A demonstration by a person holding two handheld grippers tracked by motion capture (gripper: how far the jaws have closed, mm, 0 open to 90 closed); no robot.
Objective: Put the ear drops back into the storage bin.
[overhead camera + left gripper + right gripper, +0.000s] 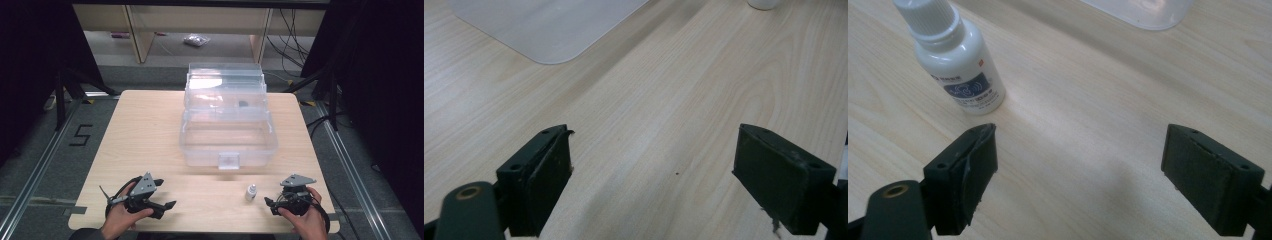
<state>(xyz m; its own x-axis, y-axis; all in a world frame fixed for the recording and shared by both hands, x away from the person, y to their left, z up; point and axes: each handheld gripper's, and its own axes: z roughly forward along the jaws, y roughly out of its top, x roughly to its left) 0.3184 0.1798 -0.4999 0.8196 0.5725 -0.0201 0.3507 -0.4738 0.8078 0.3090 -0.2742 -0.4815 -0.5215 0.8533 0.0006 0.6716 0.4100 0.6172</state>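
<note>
The bench (150,135) is pale wood-grain with rounded corners, filling the middle of the high view and standing on grey floor (45,150); a "5" mark (80,135) in black tape lies on the floor at the left, rails run along both sides, black curtains close the upper left and right, and wooden shelving legs and loose cables show at the top. A clear box (227,137) with its lid tipped up stands centre frame toward the far edge, a small dark thing inside it that is too small to name. The near half of the bench, from left edge to right edge, is open wood apart from a small white bottle (251,192) standing upright at lower right of centre, near the front edge and well apart from the box. At lower left the left tongs (167,197) rest low over the bench in the person's left hand (120,217), jaws spread wide with nothing between them; in the left gripper view only bare wood lies between the jaws, with a box corner at upper left. At lower right the right tongs (267,202), held by the right hand (307,220), sit just right of the bottle, jaws likewise spread and empty; in the right gripper view the bottle (955,65) stands at upper left, just beyond the left jaw, not touching.
</note>
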